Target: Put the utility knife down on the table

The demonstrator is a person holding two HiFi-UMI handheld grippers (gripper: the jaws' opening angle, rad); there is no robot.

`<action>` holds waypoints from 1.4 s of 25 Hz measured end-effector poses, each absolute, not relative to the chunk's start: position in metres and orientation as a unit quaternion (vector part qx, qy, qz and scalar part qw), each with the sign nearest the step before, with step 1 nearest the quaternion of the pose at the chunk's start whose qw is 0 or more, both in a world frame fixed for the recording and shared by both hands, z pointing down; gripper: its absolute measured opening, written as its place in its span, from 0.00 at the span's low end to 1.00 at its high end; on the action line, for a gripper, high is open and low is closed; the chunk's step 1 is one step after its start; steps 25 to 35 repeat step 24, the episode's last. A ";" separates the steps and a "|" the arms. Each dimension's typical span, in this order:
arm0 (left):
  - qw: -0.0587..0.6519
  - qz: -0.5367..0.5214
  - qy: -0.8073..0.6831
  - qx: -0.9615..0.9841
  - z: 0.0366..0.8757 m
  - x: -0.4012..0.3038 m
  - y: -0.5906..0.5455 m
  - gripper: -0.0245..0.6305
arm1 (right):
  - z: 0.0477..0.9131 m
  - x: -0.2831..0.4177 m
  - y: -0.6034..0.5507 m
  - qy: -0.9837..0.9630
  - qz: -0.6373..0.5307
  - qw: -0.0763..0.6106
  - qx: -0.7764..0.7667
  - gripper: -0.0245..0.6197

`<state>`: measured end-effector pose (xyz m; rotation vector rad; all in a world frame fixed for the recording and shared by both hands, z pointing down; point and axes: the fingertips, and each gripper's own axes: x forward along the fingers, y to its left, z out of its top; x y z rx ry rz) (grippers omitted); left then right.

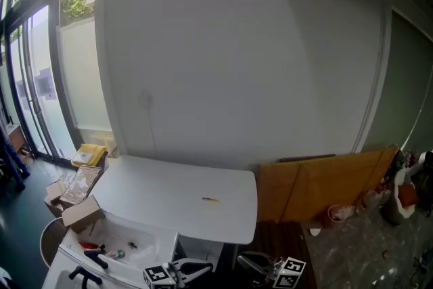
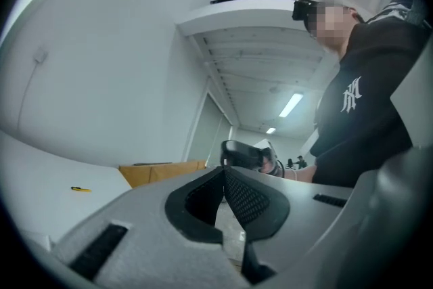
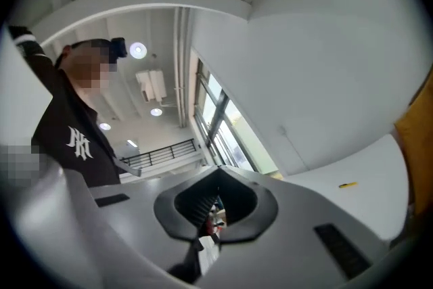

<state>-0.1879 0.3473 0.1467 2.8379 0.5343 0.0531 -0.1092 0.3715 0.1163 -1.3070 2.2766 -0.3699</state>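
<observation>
The utility knife is a small yellow thing lying flat on the white table, right of its middle. It also shows far off as a yellow sliver in the left gripper view and in the right gripper view. My left gripper and right gripper hang at the bottom edge of the head view, below the table's near edge and well away from the knife. In both gripper views the jaw tips meet with nothing held between them: left gripper, right gripper.
A cardboard box sits at the table's left corner beside a white bin holding small tools. Brown cardboard sheets lean against the wall on the right. Clutter lies on the floor at far right. A person in a black shirt shows behind the grippers.
</observation>
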 end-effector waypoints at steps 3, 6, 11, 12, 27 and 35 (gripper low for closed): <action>0.141 0.005 0.172 0.975 0.146 -0.175 0.356 0.04 | 0.120 -0.115 0.390 0.847 -0.125 0.244 -0.456 0.04; 0.133 0.019 0.176 0.975 0.154 -0.170 0.363 0.04 | 0.135 -0.115 0.390 0.849 -0.133 0.227 -0.459 0.04; 0.128 0.026 0.140 0.981 0.154 -0.172 0.345 0.04 | 0.133 -0.111 0.380 0.855 -0.137 0.226 -0.447 0.04; 0.128 0.030 0.130 0.983 0.155 -0.171 0.341 0.04 | 0.130 -0.110 0.378 0.856 -0.134 0.227 -0.445 0.04; 0.122 0.046 0.127 0.983 0.160 -0.167 0.343 0.04 | 0.139 -0.109 0.367 0.865 -0.135 0.205 -0.438 0.05; 0.122 0.046 0.127 0.983 0.160 -0.167 0.343 0.04 | 0.139 -0.109 0.367 0.865 -0.135 0.205 -0.438 0.05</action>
